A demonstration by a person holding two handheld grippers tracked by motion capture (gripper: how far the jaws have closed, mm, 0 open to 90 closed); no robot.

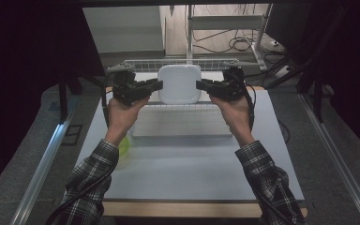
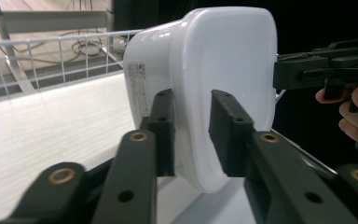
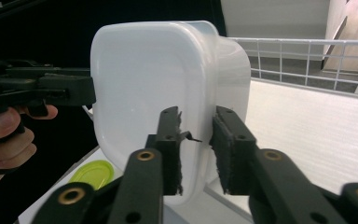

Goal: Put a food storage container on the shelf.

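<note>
A white, rounded plastic container (image 1: 179, 83) stands on its edge at the back of the table, its flat face turned toward the person. My left gripper (image 1: 160, 85) reaches its left rim and my right gripper (image 1: 198, 85) its right rim. In the left gripper view the container (image 2: 223, 60) has its rim between my left gripper's (image 2: 191, 100) jaws, which stand a little apart around it. The right gripper (image 3: 196, 116) likewise straddles the container's (image 3: 154, 79) rim, with a sliver of space at one pad. The container's lower edge seems to rest on the white surface below.
A white wire rack (image 1: 178, 63) runs behind the container. A long white tray (image 1: 180, 123) lies in front of it on the pale table top (image 1: 192, 168). A yellow-green lid (image 1: 124, 146) lies by the left forearm. Dark curtains close both sides.
</note>
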